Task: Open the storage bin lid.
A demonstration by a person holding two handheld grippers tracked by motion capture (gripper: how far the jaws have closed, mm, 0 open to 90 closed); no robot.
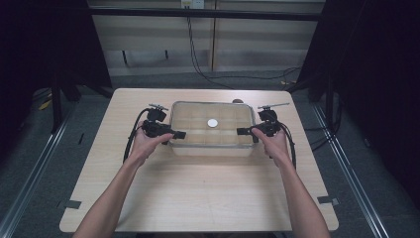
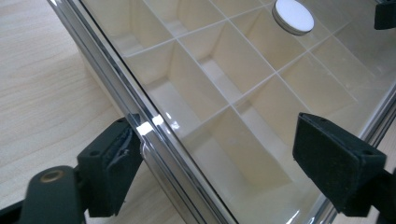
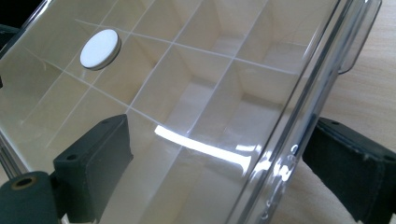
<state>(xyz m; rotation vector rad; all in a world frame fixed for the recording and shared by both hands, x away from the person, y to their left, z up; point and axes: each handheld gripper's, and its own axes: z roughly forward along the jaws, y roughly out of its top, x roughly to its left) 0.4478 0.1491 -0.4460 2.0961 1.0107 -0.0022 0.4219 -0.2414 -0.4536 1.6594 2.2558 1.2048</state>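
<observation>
Box (image 1: 212,124) is sitting at the far middle of the table (image 1: 198,198), a clear plastic case with a see-through lid and a grid of pale compartments inside. I am using that box as my marker for everything else. A white round disc (image 1: 212,123) is lying on its lid, near the centre.

I am holding my left gripper (image 1: 179,134) at the box's left end, toward the corner nearer me. In the left gripper view, its jaws are standing apart and straddling the edge of the lid (image 2: 154,140): one pad is touching the rim from outside, over the table, while the other is hanging over the lid, well clear of the rim. So it is not clamping anything.

I am holding my right gripper (image 1: 242,131) at the box's right end, again toward the near corner. In the right gripper view, its jaws are likewise spread, one pad over the lid and the other outside the rim (image 3: 299,116) above the wood, beside the clear latch (image 3: 359,42). Neither pad is pressing on the box.

My two hands are mirroring each other across the box.
</observation>
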